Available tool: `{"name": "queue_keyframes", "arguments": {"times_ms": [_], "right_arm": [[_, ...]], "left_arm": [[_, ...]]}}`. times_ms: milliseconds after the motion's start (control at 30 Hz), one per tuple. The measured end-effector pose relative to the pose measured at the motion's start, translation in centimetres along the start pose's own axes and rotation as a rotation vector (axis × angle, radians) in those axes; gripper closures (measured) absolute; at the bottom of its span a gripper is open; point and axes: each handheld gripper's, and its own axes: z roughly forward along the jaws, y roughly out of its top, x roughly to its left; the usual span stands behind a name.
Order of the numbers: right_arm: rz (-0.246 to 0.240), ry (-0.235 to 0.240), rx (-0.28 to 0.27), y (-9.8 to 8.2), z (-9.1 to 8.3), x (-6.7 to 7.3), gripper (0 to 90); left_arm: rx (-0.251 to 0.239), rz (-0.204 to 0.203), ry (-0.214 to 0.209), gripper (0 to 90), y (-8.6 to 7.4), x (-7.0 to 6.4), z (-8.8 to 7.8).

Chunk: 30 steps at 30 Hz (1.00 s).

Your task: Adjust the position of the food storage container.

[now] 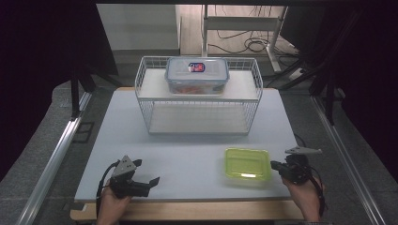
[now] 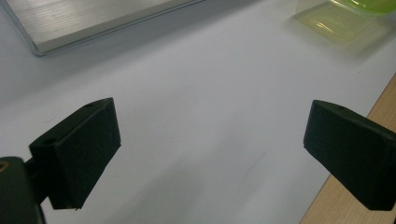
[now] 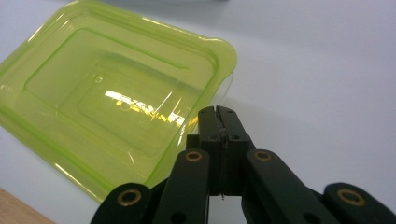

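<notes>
Two grippers seen, one green container, one wire rack, one clear lidded box.

Right gripper [image 3: 219, 112]: jaws pressed together, nothing clamped. Green container [image 3: 116, 100] found just ahead and left of its tips, rim close beside, contact not discernible.

Left gripper [image 2: 210, 154]: jaws held wide apart, bare table [image 2: 201, 93] between. Container [image 2: 345, 18] seen far ahead-right.

Wire rack [image 1: 199, 96] placed well beyond both, clear lidded box [image 1: 197, 75] on top shelf.

White table [image 1: 187, 154], wooden front edge. Wire rack [image 1: 199, 101] at 12 o'clock, directly on it. Green plastic container [image 1: 247, 164] at 4 o'clock, lying on the surface.
</notes>
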Motion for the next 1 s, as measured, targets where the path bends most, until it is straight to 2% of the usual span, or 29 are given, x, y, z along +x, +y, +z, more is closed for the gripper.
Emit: {"name": "queue_keyframes", "arguments": {"times_ms": [200,467,800,1000], "right_arm": [[-0.03,0.024,0.001,0.5,0.8,1.7,89.2],[-0.078,0.066,-0.013,1.2,2.0,3.7,89.2],[-0.151,0.098,-0.027,2.6,3.9,6.7,89.2],[-0.181,0.119,-0.035,3.5,5.2,8.1,89.2]], "left_arm": [[0.014,0.003,-0.001,4.0,-0.1,-0.1,0.0],[0.047,0.036,0.005,4.1,0.0,-0.7,0.3],[0.058,0.029,0.011,4.2,-0.6,-0.9,-0.3],[0.073,0.042,0.014,4.2,-0.6,-1.2,-0.1]]}}
